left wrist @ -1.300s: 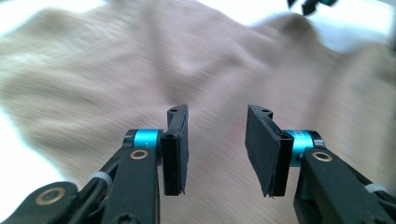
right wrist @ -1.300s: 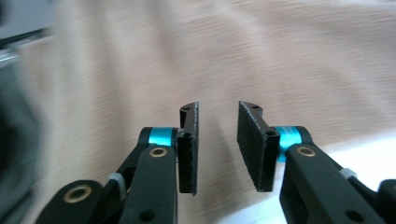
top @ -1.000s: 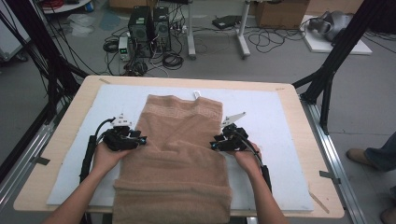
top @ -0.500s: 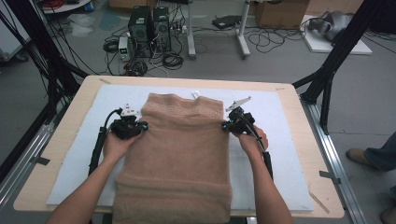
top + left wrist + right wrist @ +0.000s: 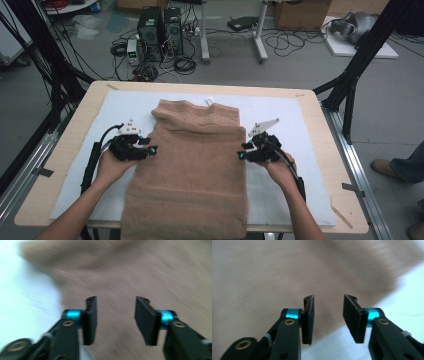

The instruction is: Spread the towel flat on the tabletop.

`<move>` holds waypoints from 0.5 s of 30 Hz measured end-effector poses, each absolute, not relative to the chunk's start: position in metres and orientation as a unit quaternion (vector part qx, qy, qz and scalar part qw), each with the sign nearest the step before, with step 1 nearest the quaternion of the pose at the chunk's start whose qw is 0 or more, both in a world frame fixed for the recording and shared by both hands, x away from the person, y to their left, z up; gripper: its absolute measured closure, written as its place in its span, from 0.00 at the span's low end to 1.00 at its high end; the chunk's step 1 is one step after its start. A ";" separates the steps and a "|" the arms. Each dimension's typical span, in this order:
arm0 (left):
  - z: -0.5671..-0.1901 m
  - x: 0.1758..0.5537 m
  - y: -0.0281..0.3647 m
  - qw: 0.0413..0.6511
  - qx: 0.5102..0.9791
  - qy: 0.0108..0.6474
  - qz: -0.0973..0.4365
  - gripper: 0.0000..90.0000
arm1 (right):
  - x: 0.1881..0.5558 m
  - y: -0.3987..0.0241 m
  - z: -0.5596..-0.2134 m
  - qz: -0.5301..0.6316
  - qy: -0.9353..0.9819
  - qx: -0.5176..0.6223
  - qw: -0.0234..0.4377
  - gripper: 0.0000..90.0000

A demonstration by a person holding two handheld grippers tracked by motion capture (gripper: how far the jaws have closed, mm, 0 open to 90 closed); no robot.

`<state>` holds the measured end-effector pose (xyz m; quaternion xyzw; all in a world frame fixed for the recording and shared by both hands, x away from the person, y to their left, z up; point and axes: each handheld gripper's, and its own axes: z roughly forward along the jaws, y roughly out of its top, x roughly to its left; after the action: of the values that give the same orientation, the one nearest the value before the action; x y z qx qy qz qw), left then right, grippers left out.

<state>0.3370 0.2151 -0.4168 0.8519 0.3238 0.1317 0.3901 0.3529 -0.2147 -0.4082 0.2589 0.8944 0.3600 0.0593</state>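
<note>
Both of your grippers had just let go: the left gripper (image 5: 150, 149) and the right gripper (image 5: 242, 153) stood with their jaws parted and nothing between the pads, having just been opening. In the left gripper view the black pads (image 5: 89, 320) hung apart over blurred brown pile; in the right gripper view they straddled the cloth's edge against the white table cover (image 5: 402, 297). The brown towel (image 5: 192, 170) lay flat on the white cover (image 5: 295, 135) of the table (image 5: 70, 145), its far end doubled into a short folded band and its near end draped over the table's front edge. Judged from this, the far fold was set down and released. Half a second earlier you had both grippers farther up the towel, at the folded band's corners; now they sat lower, at the towel's side edges, your left hand (image 5: 111, 167) and right hand (image 5: 280, 167) drawn back toward you.
</note>
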 end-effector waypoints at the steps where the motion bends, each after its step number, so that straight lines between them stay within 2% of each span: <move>1: -0.421 0.331 0.213 0.372 0.864 0.311 0.136 0.57 | 0.347 -0.212 -0.413 0.353 0.899 0.253 0.056 0.63; 4: -0.437 0.325 0.208 0.356 0.878 0.295 0.128 0.72 | 0.334 -0.203 -0.431 0.328 0.912 0.241 0.047 0.69; 6: -0.439 0.327 0.208 0.374 0.868 0.302 0.122 0.90 | 0.333 -0.201 -0.434 0.338 0.907 0.243 0.062 0.85; 7: -0.440 0.329 0.208 0.380 0.864 0.309 0.118 0.95 | 0.336 -0.202 -0.434 0.340 0.907 0.244 0.052 0.92; 9: -0.440 0.334 0.209 0.387 0.858 0.317 0.119 0.97 | 0.341 -0.202 -0.432 0.337 0.908 0.245 0.046 0.95; 15: -0.441 0.353 0.203 0.398 0.831 0.351 0.164 0.98 | 0.359 -0.201 -0.426 0.332 0.902 0.264 0.082 0.96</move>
<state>0.3525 0.2026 -0.4413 0.8313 0.3512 0.1639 0.3985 0.3590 -0.2007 -0.4262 0.2645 0.9018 0.3319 0.0818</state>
